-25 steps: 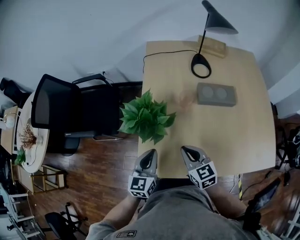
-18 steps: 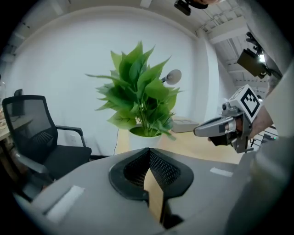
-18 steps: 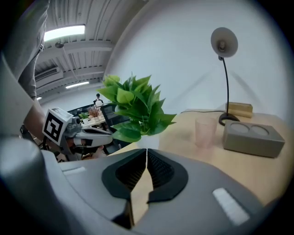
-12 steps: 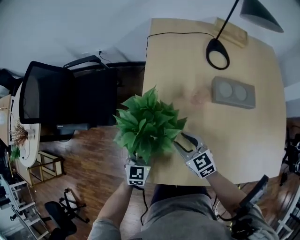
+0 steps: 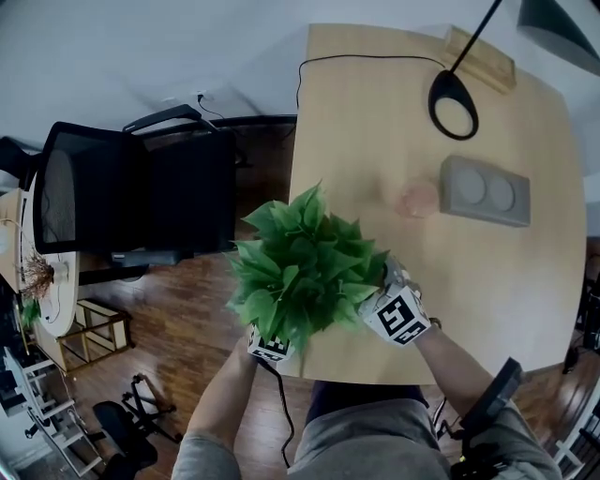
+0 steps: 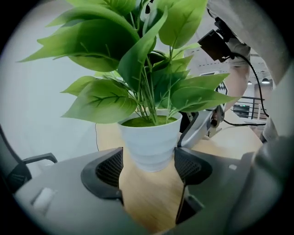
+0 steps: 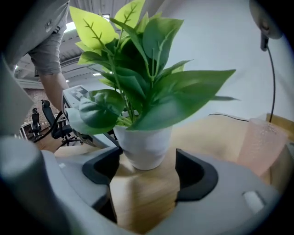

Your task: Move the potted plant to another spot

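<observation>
I count one potted plant in front of me, standing on the one light wooden table near its front left corner, its leaves spreading out past the table edge. I have two claws on it, one from each side. In the left gripper view, the left gripper has just been opening and now stands wide, with the white ribbed pot sitting between its two pads; the pads flank the pot closely, but I see no squeeze on it. In the right gripper view, the right gripper has likewise just been opening and stands wide. The same pot is between its two tips, with a clear gap on the right-hand pad's side. The pot rests upright on the tabletop in both views. From above, the leaves hide both sets of jaws, and only two marker cubes show, one at each lower edge of the foliage. Farther back on the table I count one black lamp, one grey block with two round hollows, one pink cup just beside that block, one wooden block and one thin black cable. One black office chair stands off the table's left side.
</observation>
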Tool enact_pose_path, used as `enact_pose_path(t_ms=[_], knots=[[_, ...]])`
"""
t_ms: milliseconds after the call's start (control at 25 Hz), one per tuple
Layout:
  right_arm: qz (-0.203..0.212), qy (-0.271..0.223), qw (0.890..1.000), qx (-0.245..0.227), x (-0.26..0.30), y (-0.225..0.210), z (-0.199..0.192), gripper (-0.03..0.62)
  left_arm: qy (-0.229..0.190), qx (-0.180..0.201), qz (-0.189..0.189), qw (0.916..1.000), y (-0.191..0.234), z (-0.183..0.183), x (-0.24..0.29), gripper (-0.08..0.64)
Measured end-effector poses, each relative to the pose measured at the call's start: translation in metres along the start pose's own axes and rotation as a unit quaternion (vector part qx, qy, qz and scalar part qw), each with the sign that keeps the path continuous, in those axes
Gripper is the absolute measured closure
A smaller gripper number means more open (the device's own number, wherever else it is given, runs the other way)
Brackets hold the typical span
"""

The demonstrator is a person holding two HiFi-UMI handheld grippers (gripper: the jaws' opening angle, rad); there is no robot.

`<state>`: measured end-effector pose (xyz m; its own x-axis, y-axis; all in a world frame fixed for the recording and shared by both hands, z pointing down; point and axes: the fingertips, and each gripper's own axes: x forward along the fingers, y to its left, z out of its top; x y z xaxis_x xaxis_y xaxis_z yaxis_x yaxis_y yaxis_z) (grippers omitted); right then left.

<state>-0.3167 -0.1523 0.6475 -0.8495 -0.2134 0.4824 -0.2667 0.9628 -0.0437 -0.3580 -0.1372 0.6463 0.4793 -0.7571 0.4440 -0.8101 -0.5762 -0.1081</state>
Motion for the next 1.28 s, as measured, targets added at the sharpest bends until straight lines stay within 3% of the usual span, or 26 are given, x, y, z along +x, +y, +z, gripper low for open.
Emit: enact_pose_path(t_ms=[120,200,520,720,880,1280], knots=[[0.005,0.007,1.0,-0.01,0.001,0.001,-0.001,0.215,0.007,0.01,-0.012,0.9999,0.0,-0.001,0.002,0.239],[0.005,0.007,1.0,-0.016,0.002,0.004,-0.001,0.262,0.01,0.012,-0.014,0.9998,-0.001,-0.002,0.003,0.252],[-0.008,0.011,1.0,-0.008,0.006,0.007,0.003,0.278,0.019,0.024,-0.006,0.9995,0.002,-0.003,-0.003,0.258],[-0.025,0.02,0.999,0.0,-0.004,0.007,0.01,0.278,0.018,0.026,-0.024,0.9992,0.0,0.01,-0.005,0.259],[-0.056,0.014,0.998,0.004,-0.036,0.006,0.024,0.278,0.001,0.034,-0.05,0.9982,-0.014,0.04,-0.008,0.261],[-0.15,-0.054,0.987,0.005,-0.16,-0.01,0.076,0.279,-0.062,0.081,-0.118,0.9878,-0.071,0.164,-0.008,0.267]])
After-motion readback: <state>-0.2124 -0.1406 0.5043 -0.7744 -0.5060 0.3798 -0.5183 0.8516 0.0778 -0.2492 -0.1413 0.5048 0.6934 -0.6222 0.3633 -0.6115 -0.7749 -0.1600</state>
